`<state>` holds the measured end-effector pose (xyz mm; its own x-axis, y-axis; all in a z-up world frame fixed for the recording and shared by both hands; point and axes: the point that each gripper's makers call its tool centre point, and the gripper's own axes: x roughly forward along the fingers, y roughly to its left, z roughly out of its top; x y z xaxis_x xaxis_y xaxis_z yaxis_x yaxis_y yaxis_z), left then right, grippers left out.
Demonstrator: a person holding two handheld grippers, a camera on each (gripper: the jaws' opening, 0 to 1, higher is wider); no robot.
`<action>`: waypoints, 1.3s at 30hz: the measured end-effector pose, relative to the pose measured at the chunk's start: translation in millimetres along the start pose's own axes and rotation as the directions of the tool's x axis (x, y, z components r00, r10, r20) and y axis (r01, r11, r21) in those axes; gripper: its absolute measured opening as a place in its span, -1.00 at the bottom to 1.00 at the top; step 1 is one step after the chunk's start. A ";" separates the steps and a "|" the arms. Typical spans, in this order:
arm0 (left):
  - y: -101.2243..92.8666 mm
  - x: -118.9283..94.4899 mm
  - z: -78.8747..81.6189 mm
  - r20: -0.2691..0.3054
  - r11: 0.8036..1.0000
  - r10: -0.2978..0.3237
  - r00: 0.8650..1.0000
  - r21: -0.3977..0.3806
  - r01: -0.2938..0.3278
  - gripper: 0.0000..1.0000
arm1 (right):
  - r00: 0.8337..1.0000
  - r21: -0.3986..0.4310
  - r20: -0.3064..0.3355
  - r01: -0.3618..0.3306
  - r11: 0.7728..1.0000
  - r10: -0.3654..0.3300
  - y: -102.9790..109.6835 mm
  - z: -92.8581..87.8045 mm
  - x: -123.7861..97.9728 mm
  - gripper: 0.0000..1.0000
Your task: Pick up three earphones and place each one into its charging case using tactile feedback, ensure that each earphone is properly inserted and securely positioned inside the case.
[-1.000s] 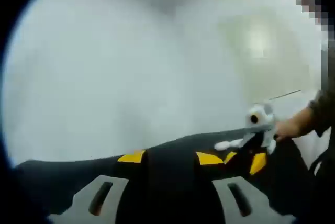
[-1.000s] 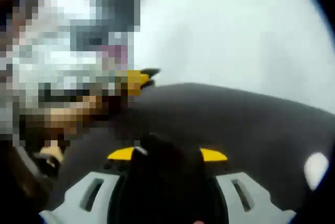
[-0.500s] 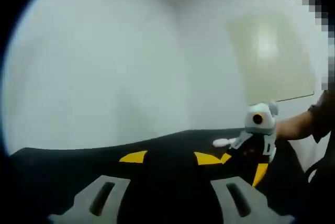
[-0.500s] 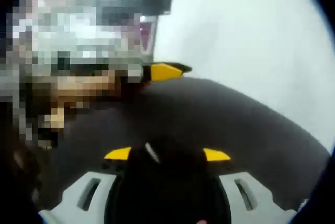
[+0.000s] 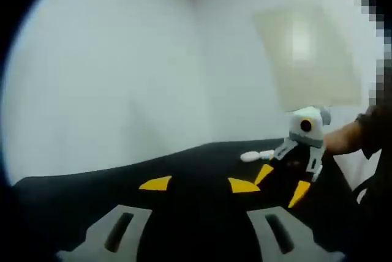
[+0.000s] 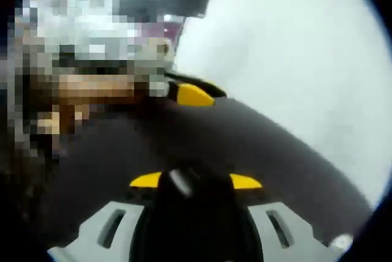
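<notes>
Looking for the earphones, I find one white earphone (image 5: 256, 155) in the left gripper view: a small pale piece with a rounded head and short stem, lying on the black table (image 5: 122, 179) just beside the right gripper (image 5: 282, 183), which enters from the right with its yellow tips spread apart. Whether it touches those tips I cannot tell. In the right gripper view, a small pale glossy thing (image 6: 179, 180) sits low between my right gripper's (image 6: 195, 181) yellow tips; it is blurred, and I cannot tell if it is an earphone or whether the jaws grip it. A white speck (image 6: 343, 240) lies on the table near the lower right edge, too small to name.

My left gripper (image 5: 199, 183) shows yellow tips set apart with only dark table between them, holding nothing I can see. A hand (image 5: 343, 139) in a dark sleeve holds the right gripper. Pale walls (image 5: 122, 72) rise behind the table.
</notes>
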<state>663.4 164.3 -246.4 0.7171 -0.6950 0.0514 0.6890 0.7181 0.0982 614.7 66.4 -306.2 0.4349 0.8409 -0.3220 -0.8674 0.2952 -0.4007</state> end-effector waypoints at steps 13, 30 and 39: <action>0.2 -0.3 -4.0 -0.017 0.998 0.015 1.000 0.057 -0.014 -0.39 | 0.916 0.303 -0.139 0.400 0.865 -0.376 -138.0 -58.2 -63.5 -0.17; 1.7 2.4 -13.5 -0.063 0.994 0.017 0.998 0.111 -0.010 -0.40 | 0.918 0.333 -0.244 0.383 0.862 -0.313 -156.5 -87.4 -24.6 -0.17; 1.8 4.0 -16.9 -0.078 0.993 0.009 0.997 0.115 0.000 -0.40 | 0.906 0.290 -0.282 0.395 0.872 -0.316 -151.4 -92.5 -24.2 -0.13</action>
<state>669.3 163.4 -262.8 0.7291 -0.6840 -0.0257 0.6726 0.7090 0.2121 757.8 -40.6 -317.1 0.7363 0.5404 -0.4072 -0.6548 0.7208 -0.2274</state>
